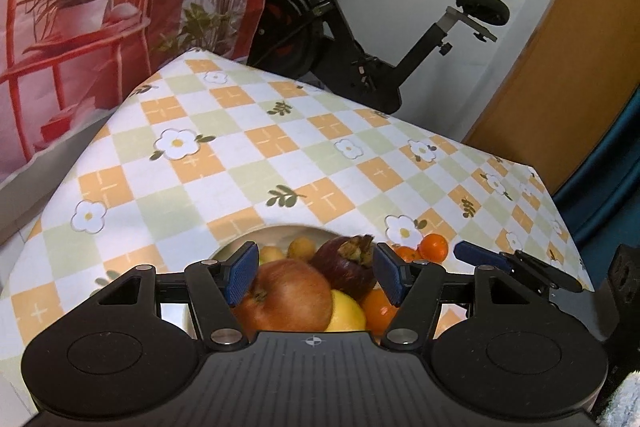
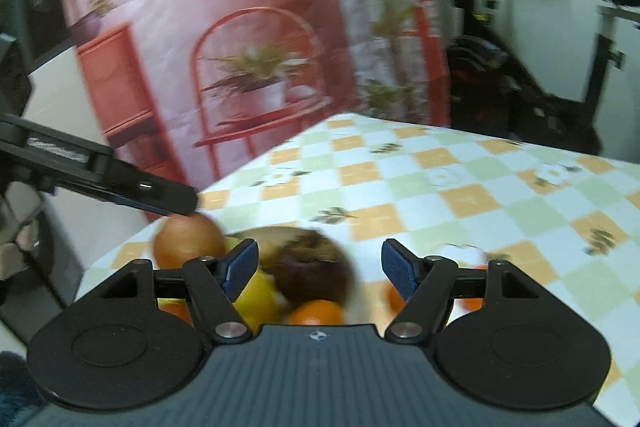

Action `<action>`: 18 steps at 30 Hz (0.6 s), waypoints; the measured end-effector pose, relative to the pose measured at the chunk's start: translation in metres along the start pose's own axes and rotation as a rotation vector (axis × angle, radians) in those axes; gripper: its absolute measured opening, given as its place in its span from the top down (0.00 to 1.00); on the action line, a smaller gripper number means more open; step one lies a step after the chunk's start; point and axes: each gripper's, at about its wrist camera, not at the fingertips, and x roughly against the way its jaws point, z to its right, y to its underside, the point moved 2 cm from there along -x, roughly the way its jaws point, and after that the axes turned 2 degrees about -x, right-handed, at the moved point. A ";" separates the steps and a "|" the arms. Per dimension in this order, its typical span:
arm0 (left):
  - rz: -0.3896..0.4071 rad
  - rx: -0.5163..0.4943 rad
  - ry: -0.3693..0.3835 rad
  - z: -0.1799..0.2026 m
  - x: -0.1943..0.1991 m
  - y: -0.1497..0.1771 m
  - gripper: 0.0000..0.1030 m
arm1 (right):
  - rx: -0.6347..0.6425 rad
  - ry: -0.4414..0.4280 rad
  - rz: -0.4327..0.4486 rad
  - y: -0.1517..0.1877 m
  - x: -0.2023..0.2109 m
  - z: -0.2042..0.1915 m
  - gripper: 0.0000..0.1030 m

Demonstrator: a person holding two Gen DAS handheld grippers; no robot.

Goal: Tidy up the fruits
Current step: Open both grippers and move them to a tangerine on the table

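**Both grippers poised over the heaped fruit**

Our left gripper (image 1: 314, 277) holds its fingers apart around the apple (image 1: 290, 297) in the bowl (image 1: 224, 249), not pressing it. Our right gripper (image 2: 318, 269) gapes empty above the dark fruit (image 2: 316, 271); loose oranges (image 1: 434, 247) lie right of our left fingers on the table (image 1: 240, 163), likely awaiting collection

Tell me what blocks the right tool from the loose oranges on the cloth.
Nothing visible blocks it. The right tool is open and empty, the oranges lie on bare tablecloth beside the plate of fruit, apart from the heap.
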 end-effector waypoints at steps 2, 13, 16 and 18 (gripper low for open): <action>0.003 -0.013 0.005 0.008 -0.004 -0.003 0.36 | -0.022 0.033 0.006 0.002 0.006 0.013 0.31; -0.013 -0.114 0.059 0.061 -0.050 -0.012 0.39 | -0.071 0.166 0.006 0.016 0.014 0.069 0.44; -0.036 -0.129 0.081 0.074 -0.067 -0.015 0.40 | -0.065 0.183 -0.006 0.019 0.009 0.076 0.47; -0.053 -0.132 0.090 0.081 -0.078 -0.016 0.40 | -0.059 0.190 -0.015 0.021 0.005 0.079 0.49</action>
